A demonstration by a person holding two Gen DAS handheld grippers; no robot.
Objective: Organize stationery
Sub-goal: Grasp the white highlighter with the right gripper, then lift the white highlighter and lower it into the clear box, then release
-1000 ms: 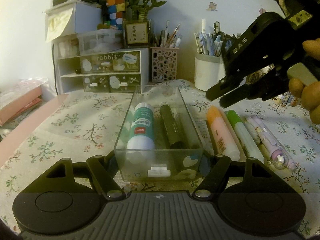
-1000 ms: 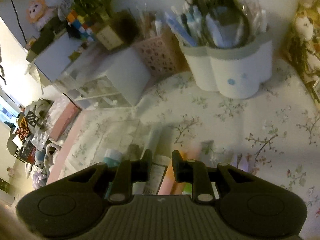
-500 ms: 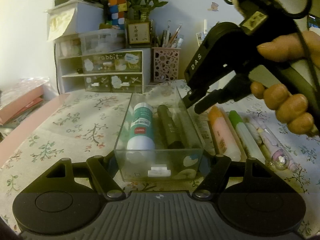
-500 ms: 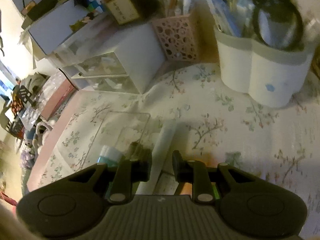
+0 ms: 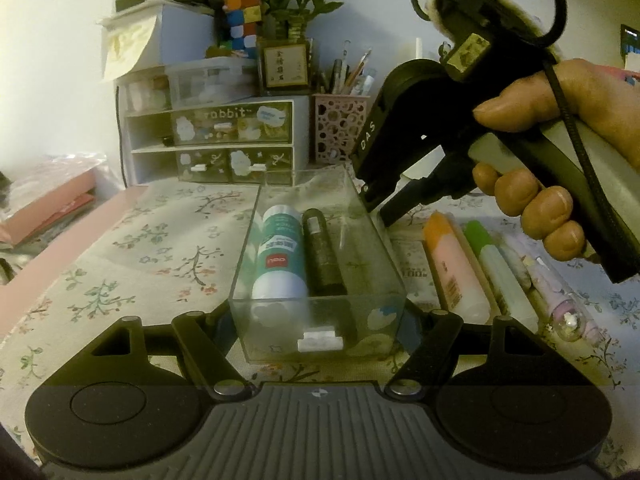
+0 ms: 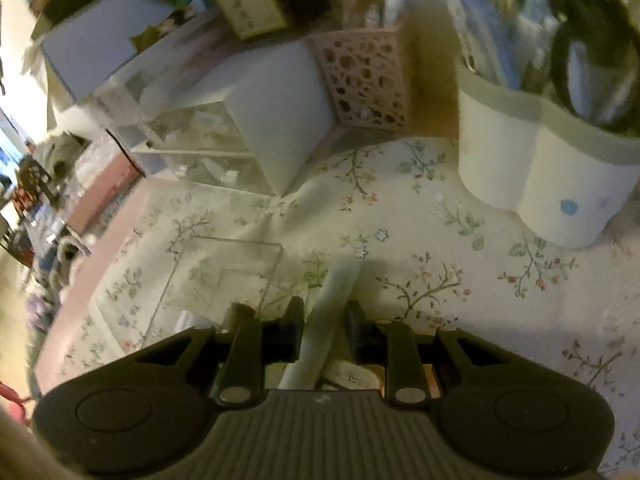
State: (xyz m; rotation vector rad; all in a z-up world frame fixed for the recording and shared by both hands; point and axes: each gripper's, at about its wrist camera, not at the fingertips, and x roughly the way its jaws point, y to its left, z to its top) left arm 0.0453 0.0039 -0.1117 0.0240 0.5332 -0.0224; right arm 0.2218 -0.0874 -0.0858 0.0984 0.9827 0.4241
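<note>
A clear plastic tray (image 5: 320, 312) sits on the floral cloth between the fingers of my left gripper (image 5: 320, 344), which grips its near end. Inside lie a teal-and-white glue stick (image 5: 278, 256) and a dark tube (image 5: 322, 252). My right gripper (image 5: 378, 208) hangs at the tray's far right corner, its jaws part open around a pale white tube (image 6: 332, 312) that is not clamped. In the right wrist view the tray's far end (image 6: 224, 264) lies left of the fingers (image 6: 294, 332). An orange marker (image 5: 456, 268), a green marker (image 5: 496, 268) and a lilac pen (image 5: 560, 300) lie right of the tray.
A white mini drawer unit (image 5: 224, 140), a pink perforated pen cup (image 5: 338, 128) and a white pen holder (image 6: 548, 176) full of pens stand at the back. A plant and a colour cube top the drawers. Pink books lie far left.
My right gripper has moved left and down from above the markers to the tray's far right corner. The white tube now lies between its fingers. The left gripper and tray have not moved.
</note>
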